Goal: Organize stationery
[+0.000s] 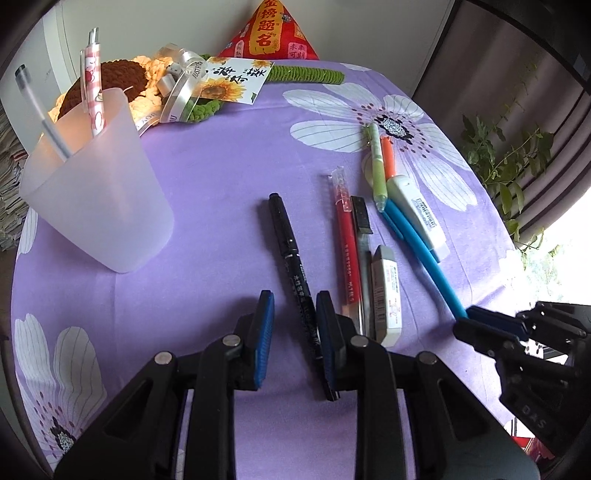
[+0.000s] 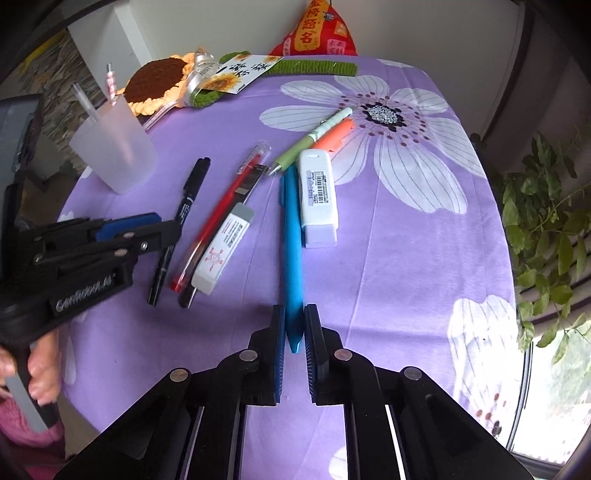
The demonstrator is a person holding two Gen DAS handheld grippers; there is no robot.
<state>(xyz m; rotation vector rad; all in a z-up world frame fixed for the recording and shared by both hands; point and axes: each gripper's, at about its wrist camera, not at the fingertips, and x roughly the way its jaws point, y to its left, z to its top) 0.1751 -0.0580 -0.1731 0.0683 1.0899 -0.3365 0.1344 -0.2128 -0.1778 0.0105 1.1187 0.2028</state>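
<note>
A frosted plastic cup [image 1: 99, 192] [image 2: 116, 147] holds two pens at the left of the purple flowered cloth. A black marker [image 1: 291, 258] [image 2: 181, 214], a red pen [image 1: 345, 243] [image 2: 225, 206], a dark pen [image 1: 364, 258], a white eraser [image 1: 386, 295] [image 2: 221, 251], a green pen [image 1: 378, 170] [image 2: 314, 138], an orange highlighter [image 1: 388, 157] [image 2: 338, 134] and a white correction tape [image 1: 417, 214] [image 2: 317, 192] lie on the cloth. My left gripper [image 1: 293, 306] [image 2: 162, 225] is open over the black marker's lower part. My right gripper [image 2: 294, 314] [image 1: 465, 319] is shut on the near end of a blue pen [image 2: 291, 240] [image 1: 424, 247].
A crocheted sunflower [image 1: 110, 81] [image 2: 159, 79], a ribbon, a sunflower card [image 1: 232, 79] and a green crochet strip [image 1: 306, 74] lie at the back. A red pyramid pouch [image 1: 269, 33] stands behind them. A leafy plant [image 2: 546, 229] is at the right, beyond the table edge.
</note>
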